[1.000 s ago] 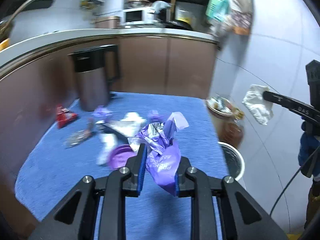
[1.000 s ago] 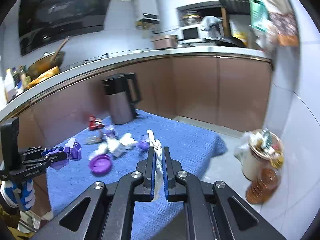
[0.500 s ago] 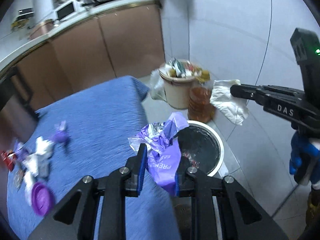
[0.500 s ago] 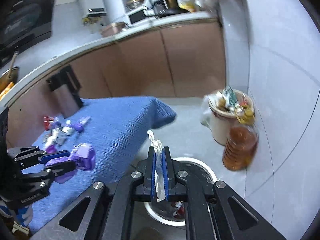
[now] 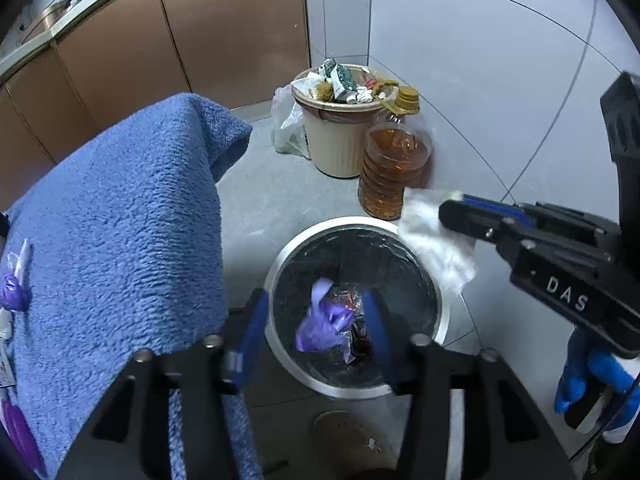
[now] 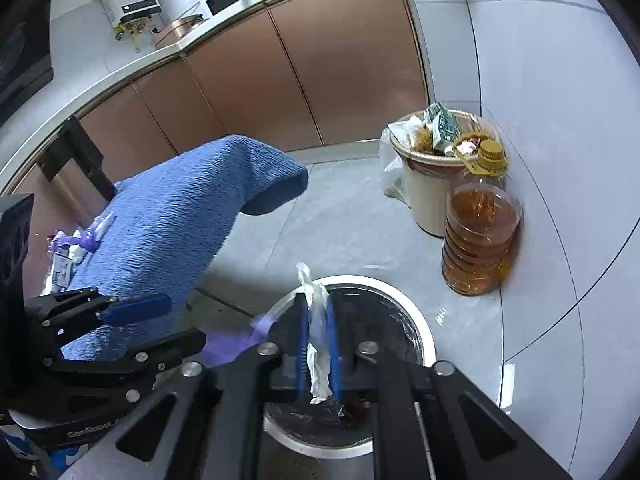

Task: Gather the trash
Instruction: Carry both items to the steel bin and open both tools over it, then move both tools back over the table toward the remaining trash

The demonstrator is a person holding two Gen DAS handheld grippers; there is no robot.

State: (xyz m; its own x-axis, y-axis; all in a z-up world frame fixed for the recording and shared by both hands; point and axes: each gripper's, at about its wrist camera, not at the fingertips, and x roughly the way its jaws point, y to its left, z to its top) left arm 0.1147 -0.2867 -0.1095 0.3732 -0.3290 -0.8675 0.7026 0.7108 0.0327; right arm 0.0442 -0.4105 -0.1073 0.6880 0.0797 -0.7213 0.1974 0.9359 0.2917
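Left tool [image 5: 316, 328] over the steel bin [image 5: 440, 300] on the floor, jaws opening; purple wrapper [image 5: 320, 328] loose between them, above the bin's mouth. Right tool [image 6: 318, 344] opening slightly, white tissue [image 6: 318, 340] between its pads, over the bin's rim. More litter on the blue-covered bench [image 5: 120, 220], far left edge.

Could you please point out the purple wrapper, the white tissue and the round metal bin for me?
purple wrapper [image 5: 322, 328], left wrist view: its crumpled body over the bin.
white tissue [image 6: 318, 354], right wrist view: the strip between the blue pads.
round metal bin [image 5: 440, 304], left wrist view: its bright right rim.
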